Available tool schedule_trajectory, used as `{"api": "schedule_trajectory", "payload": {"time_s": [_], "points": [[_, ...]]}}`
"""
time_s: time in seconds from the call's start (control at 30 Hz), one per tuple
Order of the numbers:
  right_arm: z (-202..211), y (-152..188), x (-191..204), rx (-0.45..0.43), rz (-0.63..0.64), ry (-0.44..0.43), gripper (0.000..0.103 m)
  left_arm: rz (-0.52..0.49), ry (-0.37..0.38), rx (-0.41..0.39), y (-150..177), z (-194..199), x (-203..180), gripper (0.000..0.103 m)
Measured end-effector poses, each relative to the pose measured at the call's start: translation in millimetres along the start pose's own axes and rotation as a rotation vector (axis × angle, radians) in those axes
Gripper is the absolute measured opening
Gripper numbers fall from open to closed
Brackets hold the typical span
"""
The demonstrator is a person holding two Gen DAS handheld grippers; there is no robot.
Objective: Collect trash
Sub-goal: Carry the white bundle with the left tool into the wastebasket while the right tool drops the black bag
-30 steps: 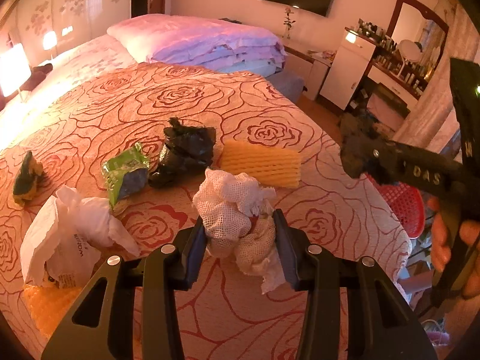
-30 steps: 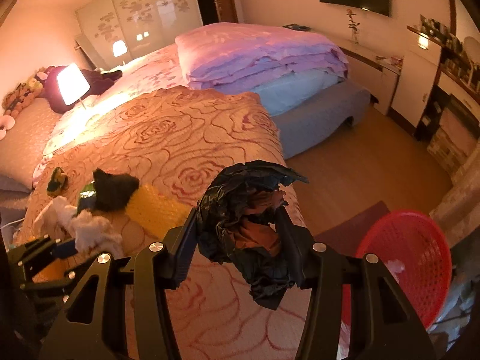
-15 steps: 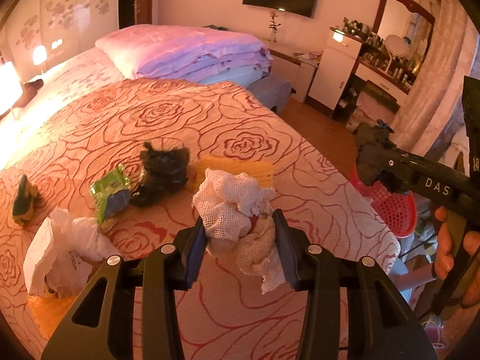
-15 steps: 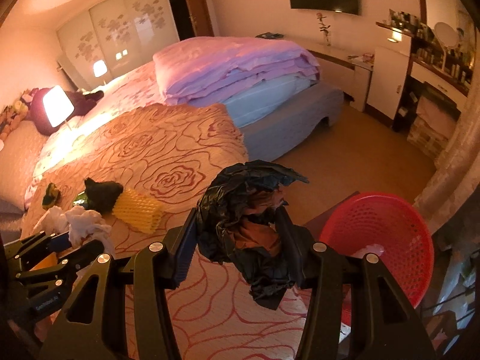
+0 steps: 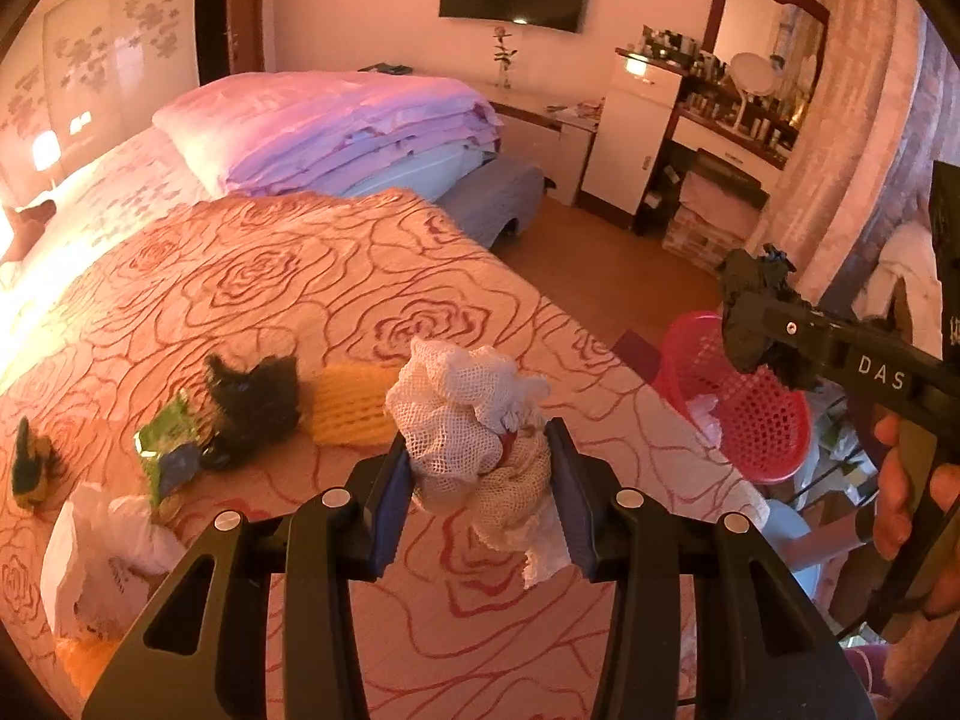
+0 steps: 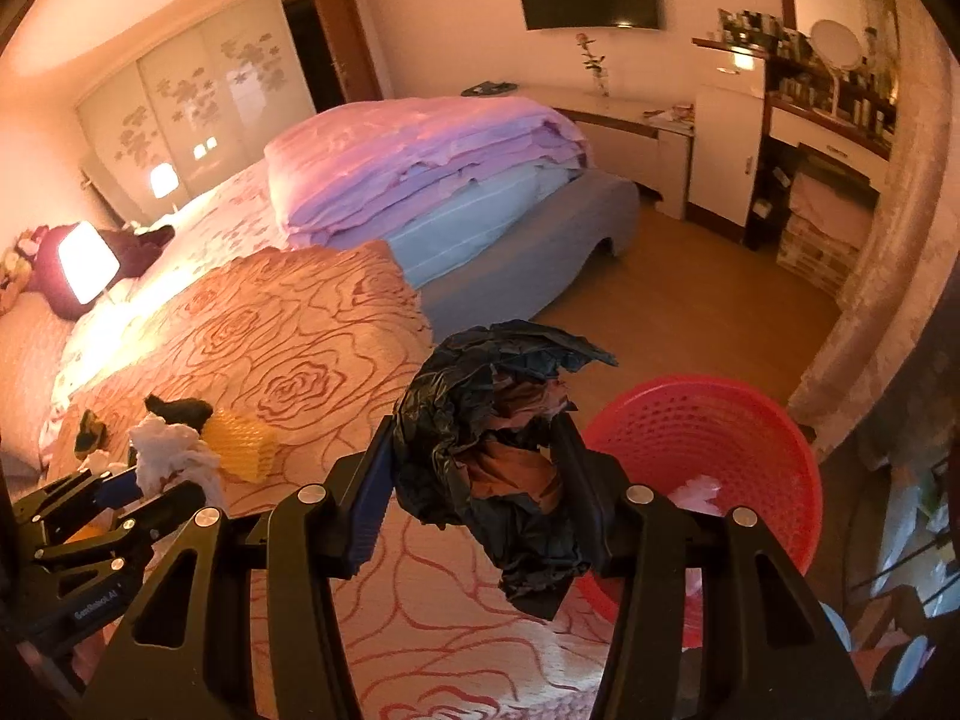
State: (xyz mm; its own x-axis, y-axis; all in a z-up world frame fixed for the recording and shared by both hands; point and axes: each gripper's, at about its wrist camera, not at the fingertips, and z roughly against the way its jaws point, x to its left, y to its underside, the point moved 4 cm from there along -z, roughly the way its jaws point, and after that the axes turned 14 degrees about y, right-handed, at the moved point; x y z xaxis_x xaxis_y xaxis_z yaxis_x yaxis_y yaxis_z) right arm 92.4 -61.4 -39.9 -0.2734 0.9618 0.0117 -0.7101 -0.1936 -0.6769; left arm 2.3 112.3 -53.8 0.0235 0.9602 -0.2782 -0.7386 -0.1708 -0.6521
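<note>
My left gripper (image 5: 480, 456) is shut on a wad of white mesh netting (image 5: 474, 414), held above the rose-patterned bedspread (image 5: 288, 276). My right gripper (image 6: 480, 468) is shut on a crumpled black plastic bag (image 6: 480, 420) with brownish scraps inside, near the bed's edge. A red mesh basket (image 6: 720, 438) stands on the floor just right of it, some white trash inside. In the left wrist view the right gripper (image 5: 756, 324) with its black bag hangs over the red basket (image 5: 750, 414). In the right wrist view the left gripper (image 6: 162, 474) shows at lower left.
On the bedspread lie a yellow foam net (image 5: 354, 402), a black bag (image 5: 258, 402), a green wrapper (image 5: 165, 450), a white plastic bag (image 5: 102, 546) and a dark-yellow scrap (image 5: 30, 468). Folded pink quilts (image 5: 342, 126) sit further back. A dresser (image 6: 828, 114) lines the far wall.
Both grippers have moved right, toward the bed's edge, each keeping its load. The red basket now looms larger and nearer in the right wrist view.
</note>
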Motion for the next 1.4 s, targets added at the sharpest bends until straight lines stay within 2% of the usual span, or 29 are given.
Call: {"api": "schedule_trajectory", "payload": {"time_s": [0.5, 1.0, 1.4], "points": [[-2.9, 4.2, -31.3, 0.011, -0.054, 0.061, 0.050, -0.045, 0.047, 0.013, -19.5, -17.4, -22.7, 0.041], [0.8, 8.6, -85.7, 0.015, -0.134, 0.153, 0.051, -0.148, 0.149, 0.049, -44.3, -51.5, -74.9, 0.041], [-13.4, 22.6, -117.4, 0.065, -0.189, 0.191, 0.051, -0.239, 0.238, 0.165, -40.4, -103.8, -124.6, 0.041]]}}
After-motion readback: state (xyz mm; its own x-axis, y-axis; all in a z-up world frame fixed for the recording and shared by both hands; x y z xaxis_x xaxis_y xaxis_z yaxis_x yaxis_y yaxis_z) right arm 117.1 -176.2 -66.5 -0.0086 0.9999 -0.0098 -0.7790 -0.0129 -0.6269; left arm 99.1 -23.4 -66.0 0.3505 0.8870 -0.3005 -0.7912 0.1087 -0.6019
